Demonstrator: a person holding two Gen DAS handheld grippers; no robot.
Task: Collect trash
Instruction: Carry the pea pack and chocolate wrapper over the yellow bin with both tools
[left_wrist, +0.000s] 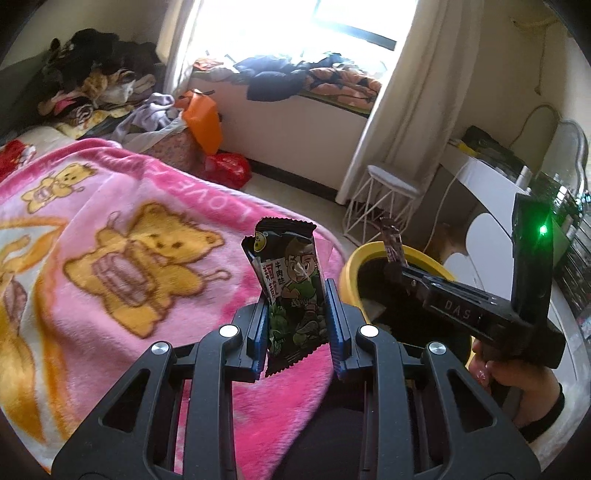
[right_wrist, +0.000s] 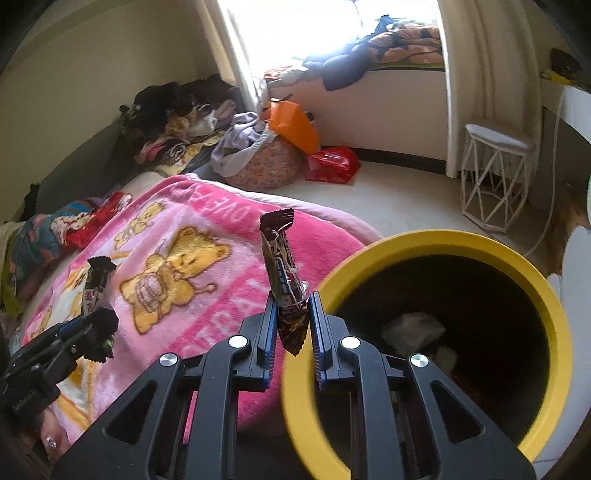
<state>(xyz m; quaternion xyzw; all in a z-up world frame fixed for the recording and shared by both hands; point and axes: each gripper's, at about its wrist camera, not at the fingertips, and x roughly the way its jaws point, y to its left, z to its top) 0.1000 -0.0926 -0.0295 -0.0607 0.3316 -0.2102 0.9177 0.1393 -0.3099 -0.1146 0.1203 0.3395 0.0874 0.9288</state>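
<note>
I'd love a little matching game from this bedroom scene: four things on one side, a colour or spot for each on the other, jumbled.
Things:
1. bin rim
2. blanket
3. green snack wrapper
4. wire stool

Descriptions:
A. pink with bears
B. white, by the curtain
C. yellow
D. pinched in the left gripper

Pairs: 1-C, 2-A, 3-D, 4-B
</note>
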